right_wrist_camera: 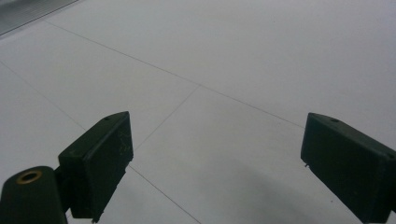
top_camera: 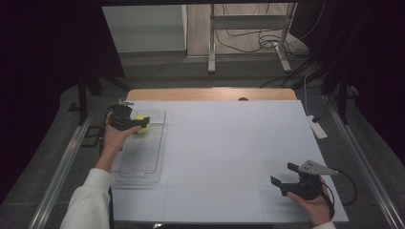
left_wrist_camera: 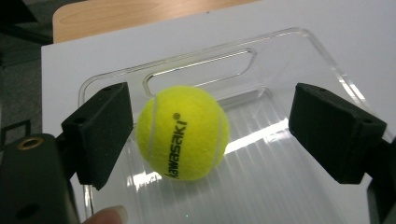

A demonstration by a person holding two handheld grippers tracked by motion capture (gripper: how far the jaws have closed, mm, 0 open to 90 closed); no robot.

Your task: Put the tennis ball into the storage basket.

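Grey floor (top_camera: 157,71), dark curtains (top_camera: 43,71) at sides, metal frame legs (top_camera: 211,43), loose cables (top_camera: 260,42) behind table.

Dim room, dark edges; glare streaks on clear tray (left_wrist_camera: 280,130); close views sharp.

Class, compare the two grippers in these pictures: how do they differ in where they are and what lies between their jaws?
The left gripper is over the clear tray; the right gripper is over the bare white table. The left brackets a tennis ball, the right nothing. Both are open and hand-held.
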